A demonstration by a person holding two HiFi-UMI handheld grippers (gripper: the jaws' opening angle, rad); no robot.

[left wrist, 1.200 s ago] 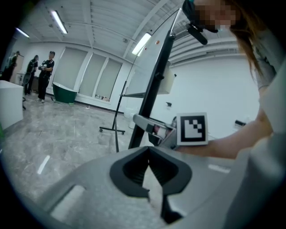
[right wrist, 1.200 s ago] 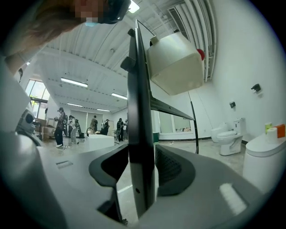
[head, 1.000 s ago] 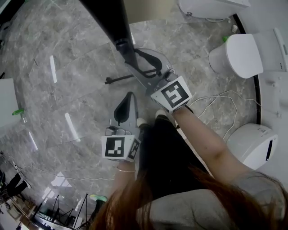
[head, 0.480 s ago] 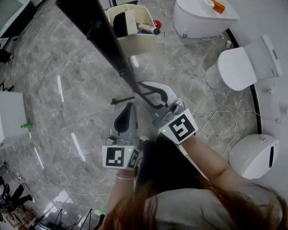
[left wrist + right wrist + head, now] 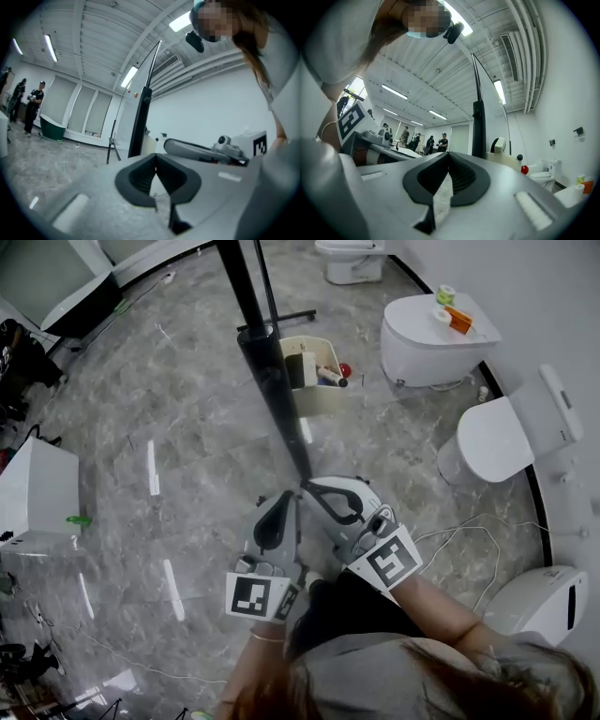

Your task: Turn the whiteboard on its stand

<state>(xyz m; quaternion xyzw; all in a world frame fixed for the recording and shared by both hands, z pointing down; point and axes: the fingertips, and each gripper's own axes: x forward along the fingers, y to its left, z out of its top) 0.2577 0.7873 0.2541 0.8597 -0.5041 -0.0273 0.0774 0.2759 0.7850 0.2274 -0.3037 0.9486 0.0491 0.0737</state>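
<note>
Left gripper (image 5: pixel 284 498): fingers closed, holding nothing. Right gripper (image 5: pixel 309 486), just beside it: fingers closed, also empty. The whiteboard (image 5: pixel 267 371) stands edge-on just beyond both fingertips. It is probably stiff, fairly heavy and smooth-faced, so its dark edge looks the best hold.

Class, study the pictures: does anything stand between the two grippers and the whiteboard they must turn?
Nothing visible does. The left gripper and right gripper, both shut and empty, face the near edge of the whiteboard with only open space between. The marker tray hangs farther along the board.
</note>
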